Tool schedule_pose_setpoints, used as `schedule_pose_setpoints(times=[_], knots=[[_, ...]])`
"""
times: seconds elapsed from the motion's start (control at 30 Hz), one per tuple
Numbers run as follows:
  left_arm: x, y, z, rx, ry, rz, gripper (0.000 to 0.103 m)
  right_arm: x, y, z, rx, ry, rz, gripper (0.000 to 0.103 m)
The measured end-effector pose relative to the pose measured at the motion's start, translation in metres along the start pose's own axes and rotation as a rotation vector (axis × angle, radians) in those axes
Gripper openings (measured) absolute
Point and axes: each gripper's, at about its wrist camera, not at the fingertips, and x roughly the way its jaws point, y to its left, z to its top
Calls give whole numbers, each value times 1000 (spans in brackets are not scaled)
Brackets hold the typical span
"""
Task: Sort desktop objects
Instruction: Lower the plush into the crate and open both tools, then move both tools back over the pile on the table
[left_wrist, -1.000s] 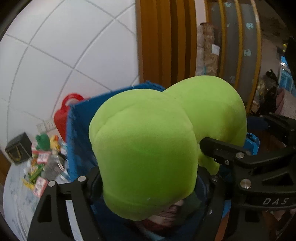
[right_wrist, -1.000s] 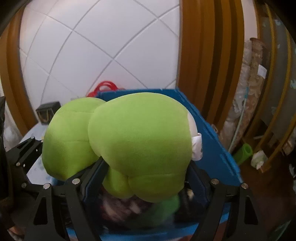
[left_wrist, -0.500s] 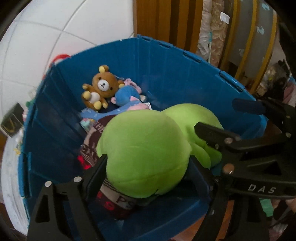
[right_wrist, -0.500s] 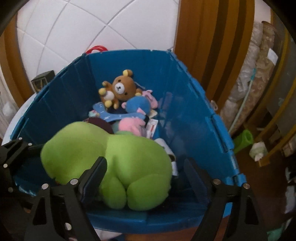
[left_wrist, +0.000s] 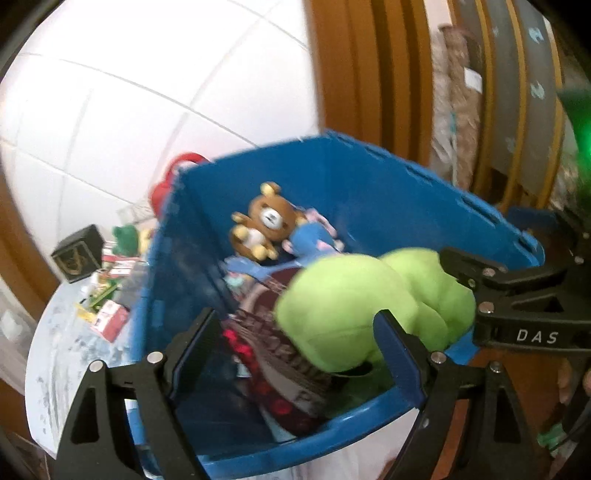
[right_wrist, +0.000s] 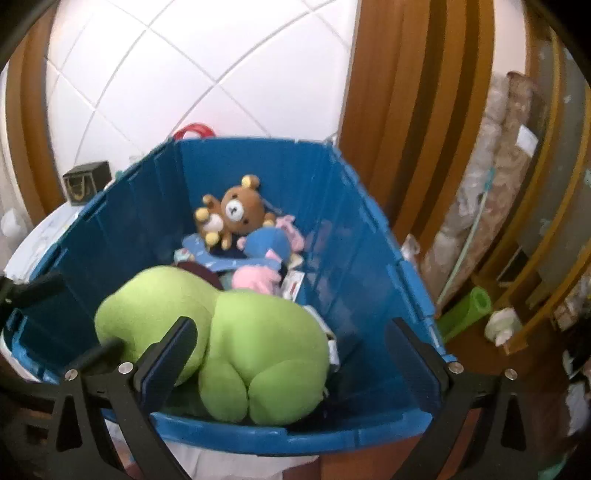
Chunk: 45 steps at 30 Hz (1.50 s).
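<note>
Release step, judged nearly done: green plush (right_wrist: 236, 332) lay inside blue bin (right_wrist: 332, 192), lower centre of frame, on other toys below brown bear (right_wrist: 236, 210). Left tool (left_wrist: 295, 347) spread apart, empty; right tool (right_wrist: 291, 350) likewise apart, gripping nothing. Best drawn straight up, clear of plush and bin rim. Read "DAS" on black tool body at right; printing on maroon item (left_wrist: 288, 354) too blurred.

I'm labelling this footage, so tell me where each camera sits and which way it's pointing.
Left wrist: on the left gripper, looking down into the blue bin; its open jaws and the right gripper show.
Right wrist: on the right gripper, facing the bin from its near edge; open jaws show.
Shared: green plush, brown teddy bear.
</note>
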Motion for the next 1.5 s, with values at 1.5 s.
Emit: schedule_pose_setpoints(times=[1.5], knots=[[92,499,-150,-359,171,151,99,136,460,49,-93,143,189,103]])
